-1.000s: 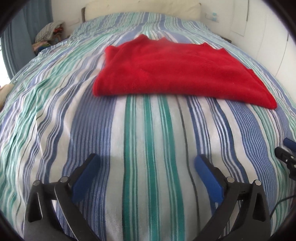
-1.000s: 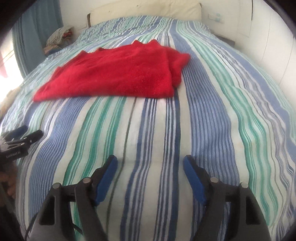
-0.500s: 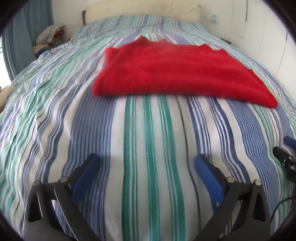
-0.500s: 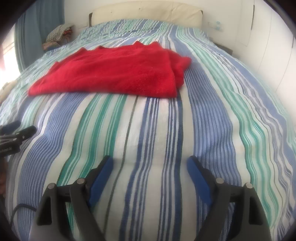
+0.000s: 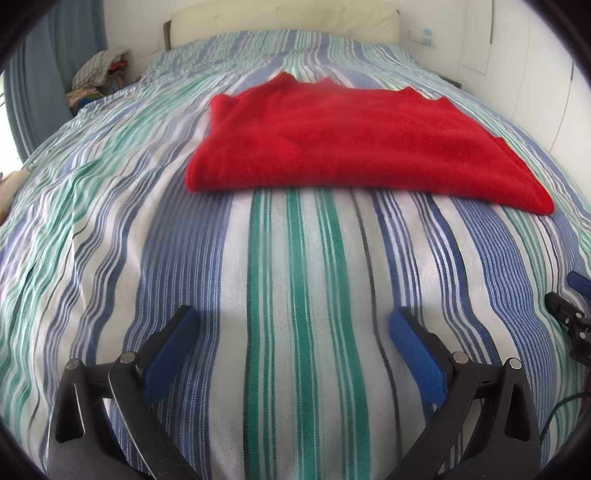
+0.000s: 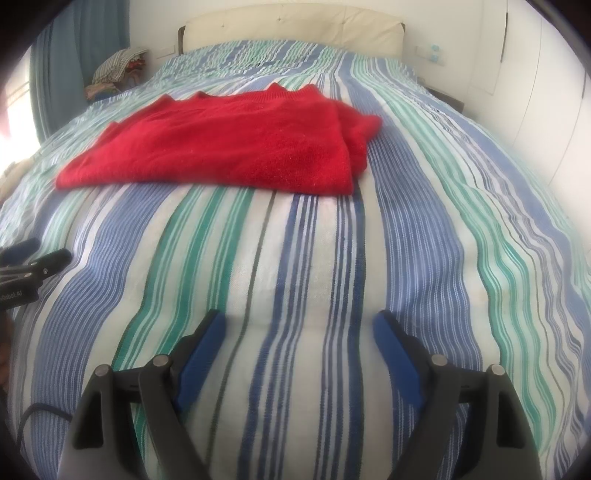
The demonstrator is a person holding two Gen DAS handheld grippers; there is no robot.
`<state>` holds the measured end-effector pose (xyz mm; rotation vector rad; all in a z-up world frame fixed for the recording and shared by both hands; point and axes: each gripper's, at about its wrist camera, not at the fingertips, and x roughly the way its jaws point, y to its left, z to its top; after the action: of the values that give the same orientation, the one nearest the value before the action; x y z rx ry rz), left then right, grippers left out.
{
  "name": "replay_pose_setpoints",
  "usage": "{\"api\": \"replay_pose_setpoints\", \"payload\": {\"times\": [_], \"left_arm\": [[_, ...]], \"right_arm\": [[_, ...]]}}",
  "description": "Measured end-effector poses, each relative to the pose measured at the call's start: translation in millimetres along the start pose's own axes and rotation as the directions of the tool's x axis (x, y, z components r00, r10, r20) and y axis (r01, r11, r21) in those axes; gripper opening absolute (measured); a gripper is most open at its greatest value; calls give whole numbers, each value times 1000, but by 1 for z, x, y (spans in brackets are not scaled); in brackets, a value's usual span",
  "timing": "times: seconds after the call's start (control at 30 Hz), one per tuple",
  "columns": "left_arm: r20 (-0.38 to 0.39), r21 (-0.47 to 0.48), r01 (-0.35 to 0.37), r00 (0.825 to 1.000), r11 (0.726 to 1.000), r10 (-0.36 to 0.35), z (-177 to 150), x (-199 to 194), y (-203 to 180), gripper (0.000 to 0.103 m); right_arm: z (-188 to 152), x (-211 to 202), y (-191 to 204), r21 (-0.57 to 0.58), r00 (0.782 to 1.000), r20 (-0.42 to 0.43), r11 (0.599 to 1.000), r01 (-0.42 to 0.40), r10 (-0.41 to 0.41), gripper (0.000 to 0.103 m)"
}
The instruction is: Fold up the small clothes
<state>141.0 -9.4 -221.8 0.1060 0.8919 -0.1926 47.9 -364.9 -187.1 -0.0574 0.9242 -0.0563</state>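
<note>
Striped bedspread (image 5: 295,277) bare up to red garment (image 5: 351,140); nothing between.

red sweater (image 5: 354,140): soft, fuzzy cloth, looking matt
bed cover (image 5: 295,295): striped woven cloth, looking a little rough
left gripper (image 5: 295,328): black plastic arms looking smooth, blue pads looking bumpy, small pins shining like metal
headboard (image 6: 291,26): cream padding, looking smooth
</note>
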Motion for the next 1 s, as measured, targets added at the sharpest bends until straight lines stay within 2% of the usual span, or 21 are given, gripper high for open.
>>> {"api": "replay_pose_setpoints", "payload": {"times": [1.0], "left_arm": [[0, 0, 0, 1000, 1000, 0, 0, 0, 0, 102]], "right_arm": [[-1, -1, 1, -5, 1000, 2, 1000, 11, -11, 82]]}}
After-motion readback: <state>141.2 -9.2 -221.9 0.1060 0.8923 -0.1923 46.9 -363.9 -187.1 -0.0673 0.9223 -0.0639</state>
